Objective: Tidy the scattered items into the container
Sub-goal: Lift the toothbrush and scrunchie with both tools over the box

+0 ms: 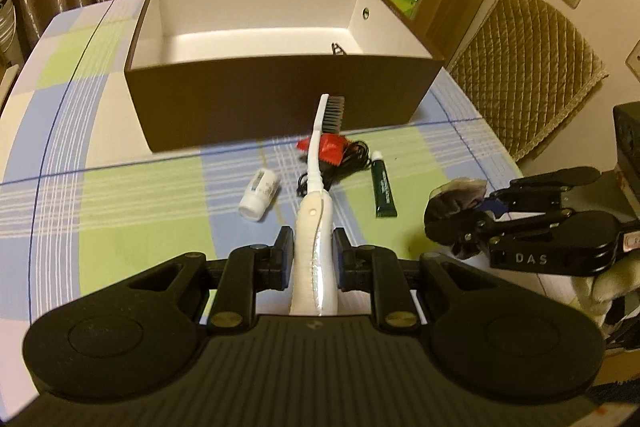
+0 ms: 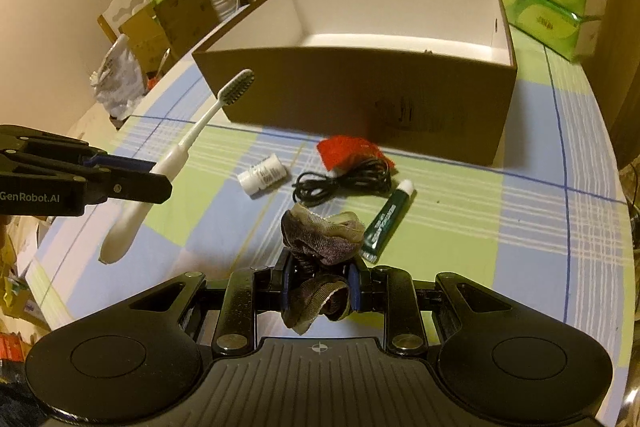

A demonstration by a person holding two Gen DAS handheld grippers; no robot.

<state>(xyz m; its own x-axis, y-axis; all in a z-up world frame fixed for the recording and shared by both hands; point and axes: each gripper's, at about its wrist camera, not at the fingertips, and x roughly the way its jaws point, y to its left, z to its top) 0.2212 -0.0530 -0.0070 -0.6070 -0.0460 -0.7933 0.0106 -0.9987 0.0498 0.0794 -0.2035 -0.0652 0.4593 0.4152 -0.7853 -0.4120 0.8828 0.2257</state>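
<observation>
The left claw (image 1: 311, 253) is pinched on the thick white handle of a toothbrush (image 1: 320, 163), gripping it low down so the long neck and grey bristles project forward toward the brown cardboard box (image 1: 280, 99). Held by the heavy end and pointing at the box, the brush looks set up to be carried over the near wall and dropped in lengthwise. The right claw (image 2: 318, 283) is clamped on a dark, crumpled fabric hair scrunchie (image 2: 320, 239), which bunches out above and below the pads; soft cloth like that needs a tight squeeze, which likely explains the narrow jaw gap.

On the checked bench (image 1: 120, 187), in front of the box's near wall, the loose items remain: a small white bottle (image 1: 260, 197) lying on its side, a coiled black cable (image 2: 344, 181) partly resting on a red wrapper (image 2: 348, 149), and a green tube (image 2: 386, 223) with a white cap. All sit between the claws and the box, so both loads must pass over them.

The left wrist view looks into the box, showing a white interior with a small dark clip-like object (image 1: 337, 49) near its right inner wall, too small to identify. The right wrist view shows the toothbrush from the side, held clear above the bench with its full length visible, and the cable's coil unobstructed, which the brush neck crosses in the left view.
</observation>
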